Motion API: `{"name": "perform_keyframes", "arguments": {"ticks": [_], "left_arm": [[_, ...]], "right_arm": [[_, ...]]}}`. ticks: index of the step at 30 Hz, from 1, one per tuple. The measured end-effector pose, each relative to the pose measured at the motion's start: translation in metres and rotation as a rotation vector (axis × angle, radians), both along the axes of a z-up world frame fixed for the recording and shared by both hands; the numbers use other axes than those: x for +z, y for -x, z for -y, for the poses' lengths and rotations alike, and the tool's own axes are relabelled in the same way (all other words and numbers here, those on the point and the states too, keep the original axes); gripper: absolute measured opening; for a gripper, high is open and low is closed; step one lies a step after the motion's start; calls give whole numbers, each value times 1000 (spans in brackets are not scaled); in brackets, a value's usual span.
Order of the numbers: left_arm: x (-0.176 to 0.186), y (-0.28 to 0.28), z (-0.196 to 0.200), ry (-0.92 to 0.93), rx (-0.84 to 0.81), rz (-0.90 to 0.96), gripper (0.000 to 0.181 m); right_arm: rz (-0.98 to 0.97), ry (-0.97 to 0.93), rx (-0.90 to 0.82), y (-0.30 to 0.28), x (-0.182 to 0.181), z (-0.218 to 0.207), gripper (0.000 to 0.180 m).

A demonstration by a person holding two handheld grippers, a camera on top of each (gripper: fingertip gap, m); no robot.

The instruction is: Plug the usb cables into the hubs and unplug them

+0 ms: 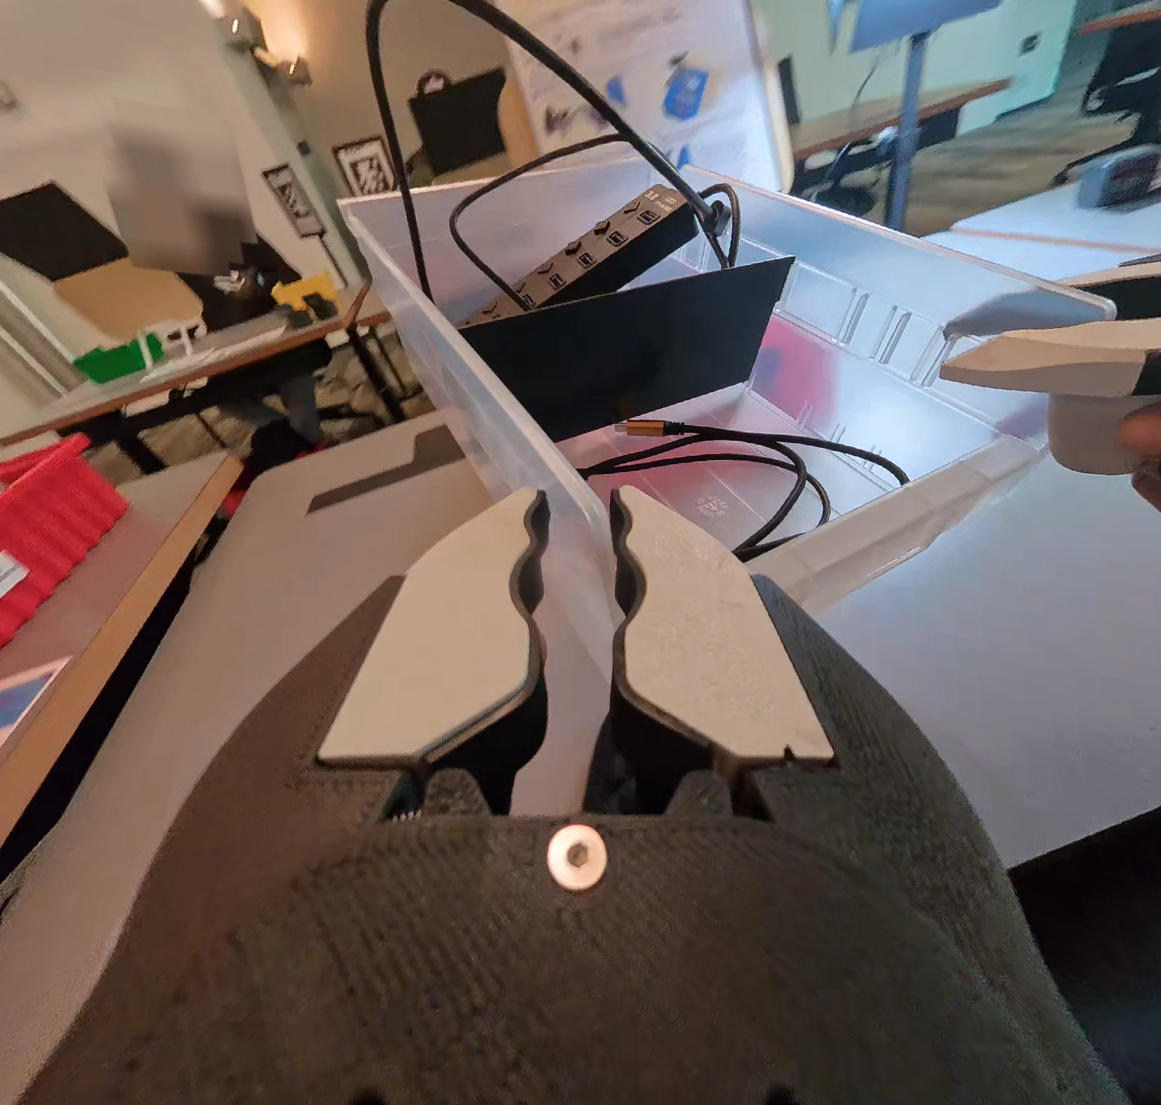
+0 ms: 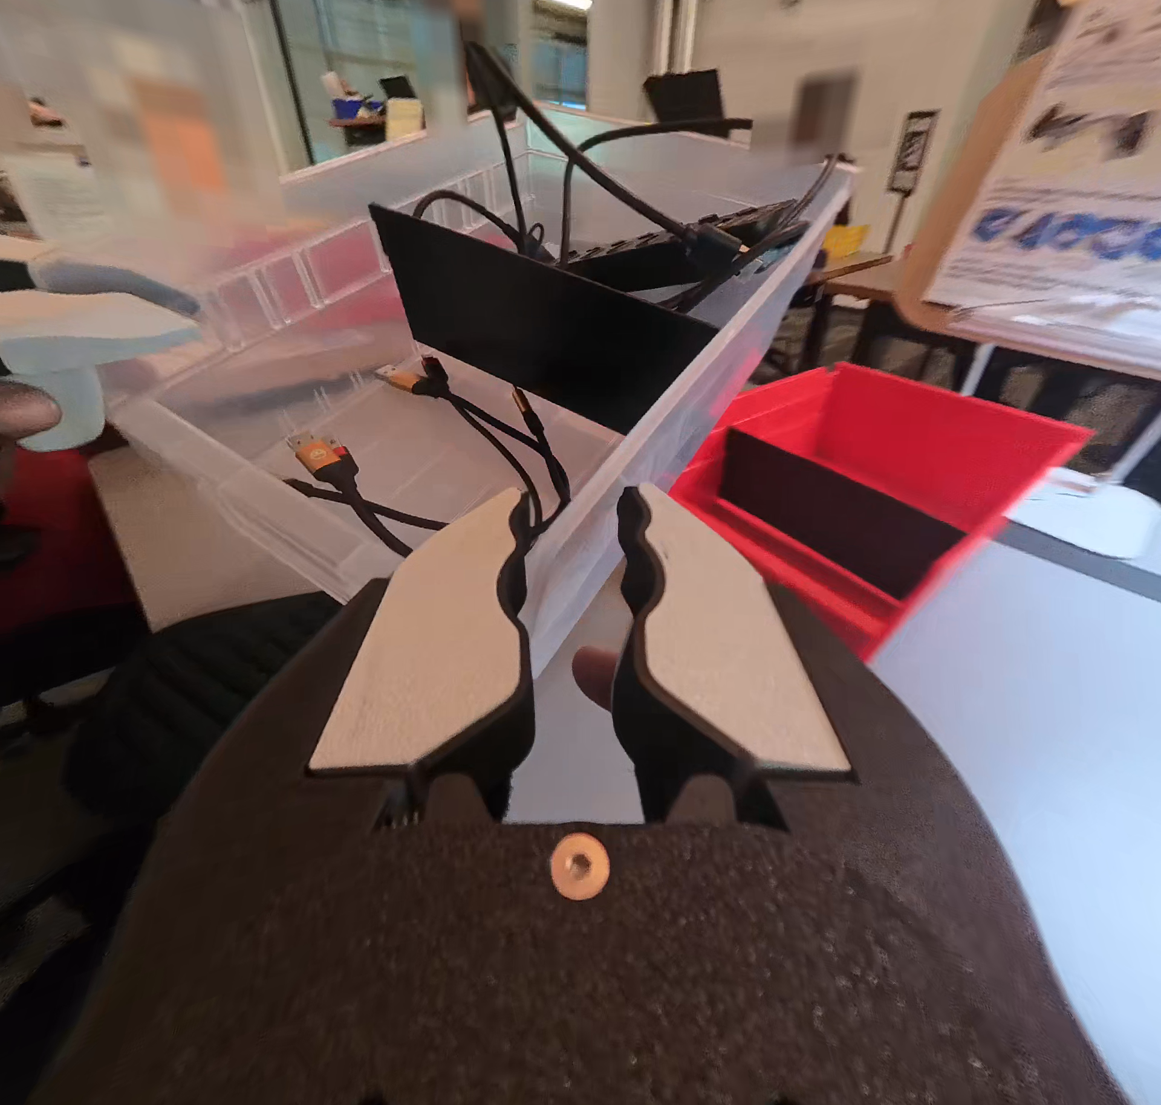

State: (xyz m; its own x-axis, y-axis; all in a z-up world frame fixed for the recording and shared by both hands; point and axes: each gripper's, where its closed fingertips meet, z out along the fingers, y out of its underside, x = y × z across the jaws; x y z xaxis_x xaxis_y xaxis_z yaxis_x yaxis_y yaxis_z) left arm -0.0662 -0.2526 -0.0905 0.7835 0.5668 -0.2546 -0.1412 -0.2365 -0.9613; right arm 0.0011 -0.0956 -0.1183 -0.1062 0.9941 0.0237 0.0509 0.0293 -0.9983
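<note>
A clear plastic bin [image 1: 879, 296] holds a black USB hub [image 1: 603, 246] behind a black divider [image 1: 628, 346]. Black cables with orange plugs [image 1: 647, 428] lie loose on the bin floor in front. My left gripper [image 1: 579, 500] is shut on the bin's left wall, one finger on each side. My right gripper [image 2: 572, 500] is shut on the opposite wall [image 2: 691, 396] in the same way. The right wrist view shows the hub [image 2: 691, 239] with cables plugged in, and three orange plugs [image 2: 320, 456] lying loose. Each gripper shows in the other's view at the bin's far rim [image 1: 1036, 346].
A red bin [image 2: 879, 478] with a black divider stands just right of the clear bin on the white table [image 2: 1036, 698]. A red ribbed object [image 1: 50, 528] sits on a table to the left. Poster boards and desks stand behind. One gripper's finger ends stand about 20 centimetres off the other's.
</note>
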Motion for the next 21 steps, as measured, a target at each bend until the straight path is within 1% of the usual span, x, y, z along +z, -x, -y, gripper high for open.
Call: {"name": "perform_keyframes", "arguments": {"ticks": [3, 5, 7, 9, 11, 12, 14, 15, 16, 17, 18, 20, 21], "left_arm": [[-18, 28, 32, 62, 81, 49, 15], [-27, 48, 50, 114, 148, 37, 11], [-33, 61, 59, 108, 166, 71, 10], [-43, 70, 62, 142, 177, 88, 9], [-54, 80, 61, 196, 193, 72, 9], [-55, 85, 58, 183, 187, 52, 9], [-58, 94, 47, 121, 165, 69, 10], [-65, 98, 41, 124, 158, 97, 11], [-74, 102, 36, 144, 148, 127, 19], [-81, 105, 31, 154, 135, 160, 32], [-81, 107, 26, 138, 119, 170, 40], [-68, 106, 24, 108, 89, 142, 44], [-62, 105, 23, 127, 79, 115, 46]], "right_arm": [[72, 25, 101, 31, -30, 32, 31], [78, -9, 142, 45, -45, 50, 27], [155, -46, 169, 58, -68, 63, 28], [212, -18, 205, 69, -88, 67, 28], [204, -30, 197, 78, -96, 64, 26], [212, -31, 185, 83, -98, 61, 27], [253, -42, 171, 90, -107, 52, 28], [263, -56, 169, 92, -109, 46, 28], [260, -57, 175, 91, -108, 41, 28], [258, -52, 189, 89, -104, 37, 34], [251, -52, 207, 85, -98, 32, 41], [247, -83, 221, 77, -87, 16, 58], [247, -109, 232, 73, -81, 6, 61]]}}
